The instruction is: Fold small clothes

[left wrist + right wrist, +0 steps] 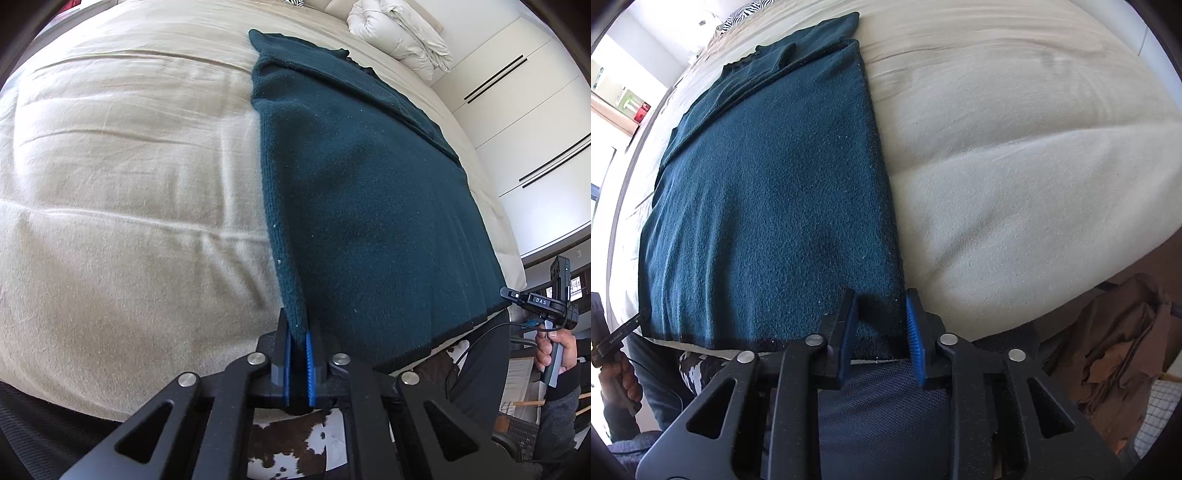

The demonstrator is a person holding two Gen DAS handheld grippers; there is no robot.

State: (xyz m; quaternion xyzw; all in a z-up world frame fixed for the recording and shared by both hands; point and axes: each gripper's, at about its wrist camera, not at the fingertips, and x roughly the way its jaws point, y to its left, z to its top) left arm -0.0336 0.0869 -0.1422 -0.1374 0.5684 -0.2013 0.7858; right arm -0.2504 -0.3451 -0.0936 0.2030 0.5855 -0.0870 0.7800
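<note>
A dark teal knit garment (362, 192) lies flat on a beige bed, folded lengthwise, its hem at the near bed edge; it also shows in the right wrist view (768, 206). My left gripper (298, 350) is shut on the garment's near left hem corner. My right gripper (881, 325) is open, its blue-padded fingers either side of the near right hem corner, with the cloth lying between them. The right gripper also shows from the left wrist view (535, 302), at the hem's far right.
The beige bedsheet (129, 184) spreads wide to the left and, in the right wrist view (1015, 166), to the right. A white duvet (402, 33) is bunched at the far end. White wardrobe doors (535, 129) stand right. A crumpled brown paper bag (1119, 350) sits beside the bed.
</note>
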